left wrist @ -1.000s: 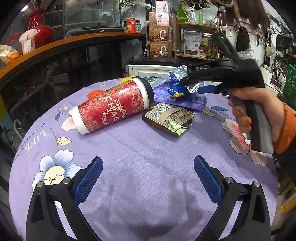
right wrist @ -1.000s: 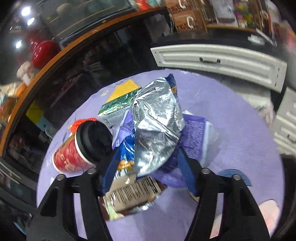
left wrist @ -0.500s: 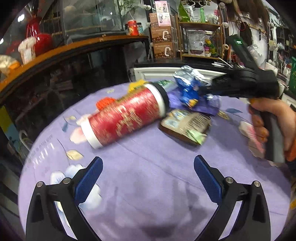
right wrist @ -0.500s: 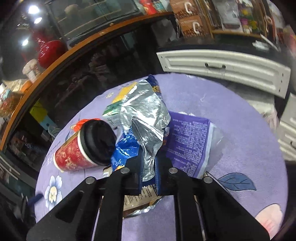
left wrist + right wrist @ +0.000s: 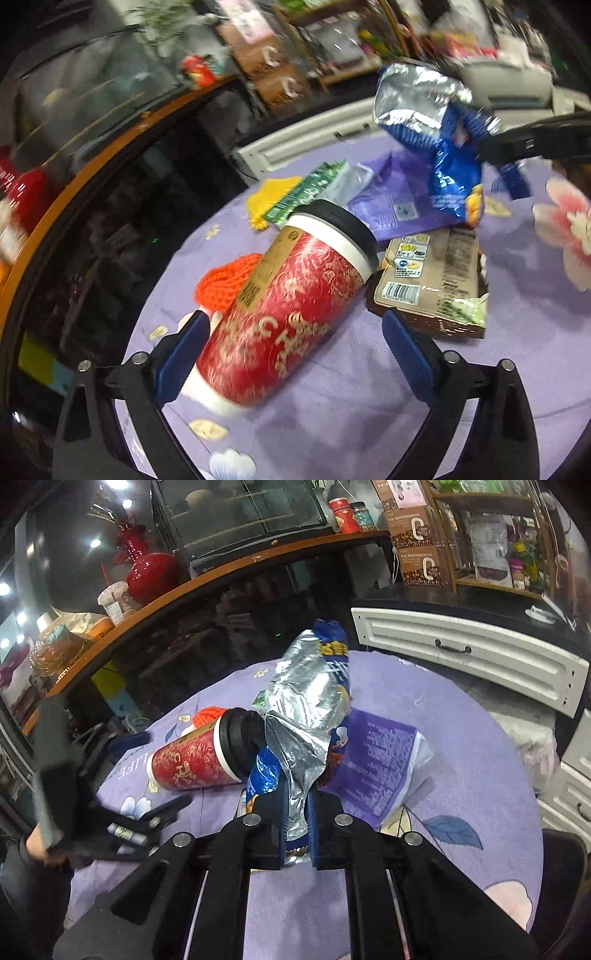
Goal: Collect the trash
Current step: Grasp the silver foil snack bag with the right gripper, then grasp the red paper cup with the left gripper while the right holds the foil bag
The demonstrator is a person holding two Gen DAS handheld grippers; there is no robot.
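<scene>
The red paper cup with black lid (image 5: 284, 314) lies on its side on the purple flowered bench (image 5: 369, 424), long axis pointing away between the closing left tongs (image 5: 291, 350); the right tongs (image 5: 297, 819) stay out, clamped on the crumpled blue-and-silver foil snack bag (image 5: 310, 701)

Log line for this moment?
right gripper: shut on foil bag | left gripper: closing around cup
</scene>
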